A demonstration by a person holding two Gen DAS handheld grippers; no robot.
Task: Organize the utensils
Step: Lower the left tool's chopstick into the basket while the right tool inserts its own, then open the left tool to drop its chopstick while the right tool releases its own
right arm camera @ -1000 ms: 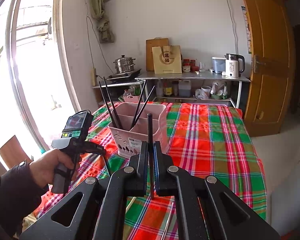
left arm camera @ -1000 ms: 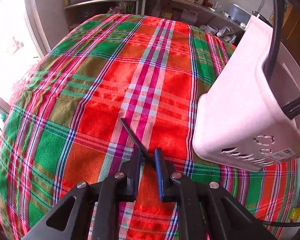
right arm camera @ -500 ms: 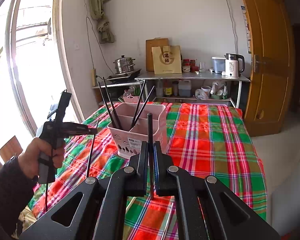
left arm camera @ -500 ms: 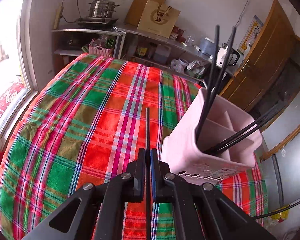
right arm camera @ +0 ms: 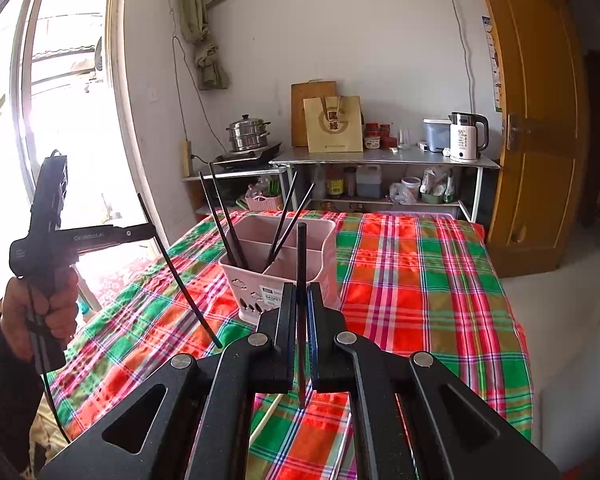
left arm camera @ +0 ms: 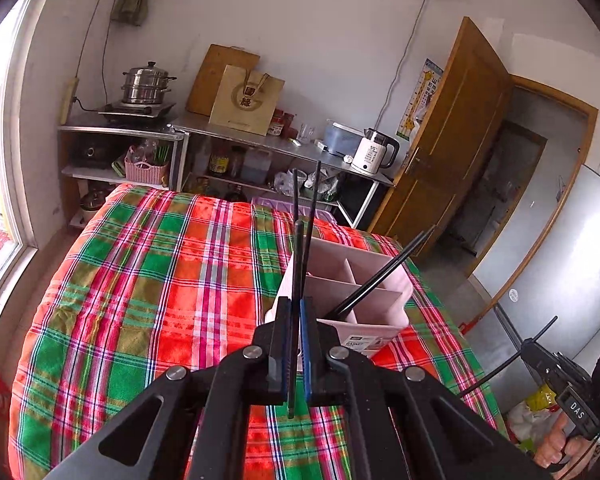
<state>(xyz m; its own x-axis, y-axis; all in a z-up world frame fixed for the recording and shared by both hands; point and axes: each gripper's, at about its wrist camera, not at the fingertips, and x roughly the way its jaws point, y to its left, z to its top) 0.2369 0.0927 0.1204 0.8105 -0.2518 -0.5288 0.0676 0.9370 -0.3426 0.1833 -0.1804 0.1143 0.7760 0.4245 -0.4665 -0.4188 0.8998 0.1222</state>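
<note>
A pink basket [right arm camera: 278,264] is seen standing on the table [right arm camera: 420,280], which is covered with a red and green checked cloth. The basket is divided by inner walls into compartments (three can be counted in the left wrist view). Four black chopsticks are held in it: one pair [right arm camera: 224,220] is leaned in the left compartment as the right wrist view shows it, and another pair [right arm camera: 288,220] is leaned near the middle divider. Exactly where their lower ends rest is hidden by the basket walls.

The left gripper [left arm camera: 294,344] is raised above the table with its fingers closed on a single black chopstick [left arm camera: 297,272], which is held roughly upright in front of the basket; its jaws have just been closing on that stick. In the right wrist view the same gripper [right arm camera: 150,232] is seen from the side, gripped by a hand [right arm camera: 40,312] in a dark sleeve, with its chopstick [right arm camera: 180,276] slanted down toward the cloth.

The right gripper [right arm camera: 298,336] is likewise clamped tight on a chopstick [right arm camera: 301,264] of its own, upright before the basket.

At the lower edge of the right wrist view, pale objects lying on the cloth are mostly covered by the gripper body and cannot be identified.
</note>
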